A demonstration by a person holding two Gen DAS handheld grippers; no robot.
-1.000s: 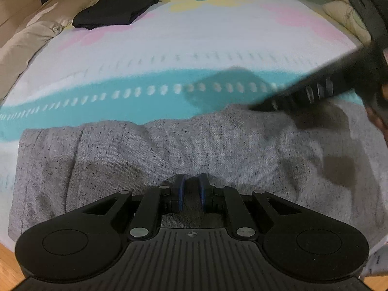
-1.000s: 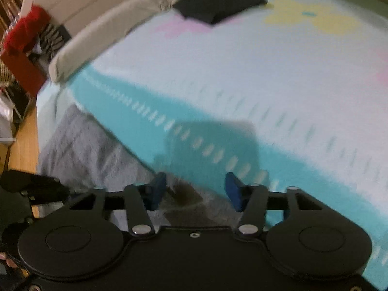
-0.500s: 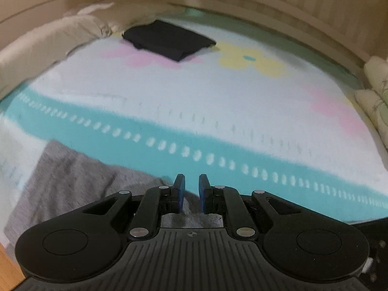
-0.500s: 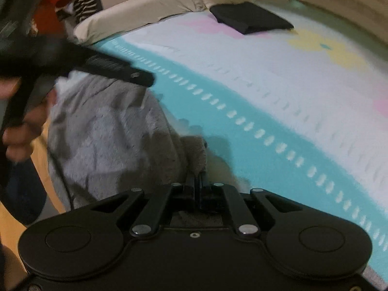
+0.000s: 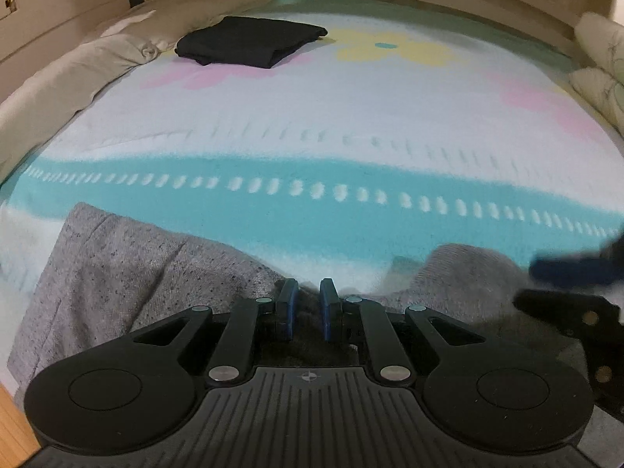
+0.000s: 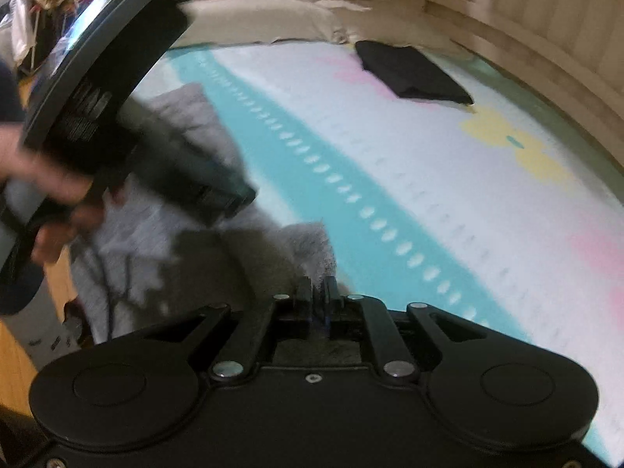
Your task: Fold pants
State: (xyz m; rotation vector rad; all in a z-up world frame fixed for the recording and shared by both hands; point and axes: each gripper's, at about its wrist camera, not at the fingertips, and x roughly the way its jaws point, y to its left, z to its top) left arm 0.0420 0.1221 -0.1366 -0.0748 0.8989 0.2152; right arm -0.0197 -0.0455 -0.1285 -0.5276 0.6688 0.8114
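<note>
The grey speckled pants (image 5: 117,273) lie crumpled along the near edge of the bed, on a teal band of the bedspread (image 5: 312,124). My left gripper (image 5: 308,308) is shut on a fold of the grey cloth, which fills the narrow gap between its blue pads. In the right wrist view my right gripper (image 6: 320,296) pinches a raised tuft of the pants (image 6: 308,245); its jaws are opening slightly with the cloth still between them. The right gripper (image 5: 565,273) shows blurred at the right edge of the left wrist view. A hand (image 6: 58,195) holds the blurred left gripper (image 6: 234,199) over the pants.
A folded black garment (image 5: 249,45) lies far back on the bed, also the black garment (image 6: 413,74) in the right wrist view. Beige bedding (image 5: 58,78) lines the left side and pillows (image 5: 600,58) the right. Wooden floor (image 5: 11,421) shows below the bed's edge.
My right gripper went from open over the bedspread to closed on the pants' edge. The pants have been drawn up from flat into bunched folds. The left grip stays the same.
</note>
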